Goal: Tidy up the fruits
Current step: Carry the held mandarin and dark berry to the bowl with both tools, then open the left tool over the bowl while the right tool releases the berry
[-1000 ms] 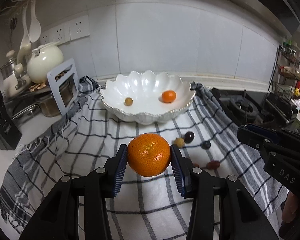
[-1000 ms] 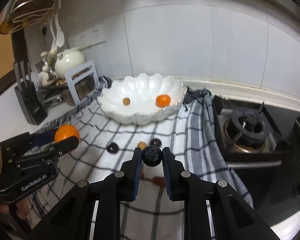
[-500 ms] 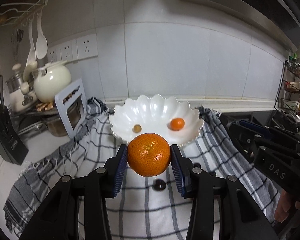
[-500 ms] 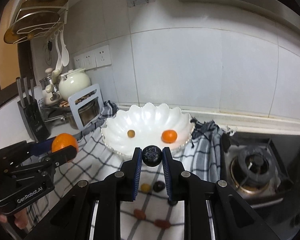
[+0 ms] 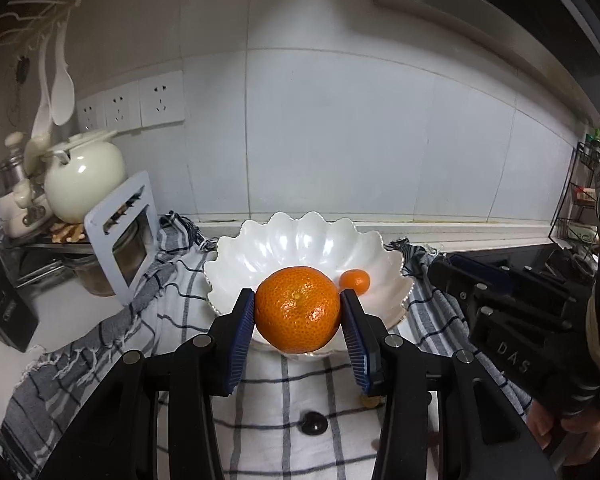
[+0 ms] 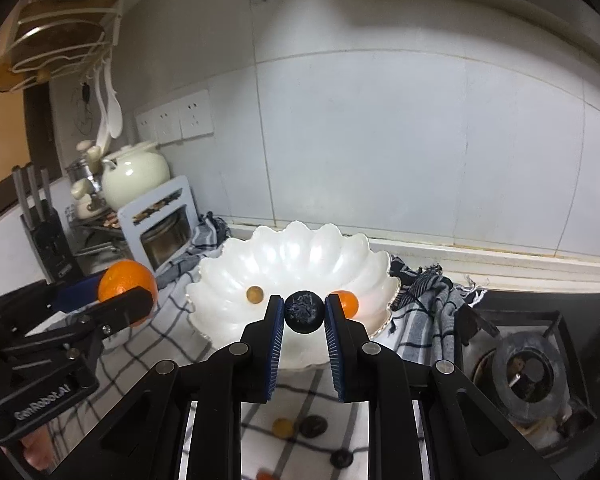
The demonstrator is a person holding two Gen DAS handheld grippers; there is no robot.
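My left gripper point(image 5: 298, 312) is shut on a large orange point(image 5: 298, 309) and holds it in the air just before the white scalloped bowl point(image 5: 284, 240). A small orange point(image 5: 355, 281) lies in the bowl. My right gripper point(image 6: 304, 312) is shut on a dark blueberry point(image 6: 304, 312), level with the near rim of the bowl point(image 6: 300, 252). In the right wrist view a small yellow-brown fruit point(image 6: 255, 294) and the small orange point(image 6: 346, 302) lie in the bowl, and the left gripper with the large orange point(image 6: 126, 284) shows at left.
Several small fruits point(image 6: 302, 426) lie on the checked cloth point(image 5: 112, 344) below the grippers. A cream teapot point(image 5: 82, 180), a knife block point(image 6: 46, 232) and a pot with a grey stand point(image 5: 126, 236) stand at left. A gas burner point(image 6: 528, 372) is at right.
Both grippers have risen and moved forward towards the bowl, each keeping hold of its fruit. The bowl now looks closer and lower in both views.
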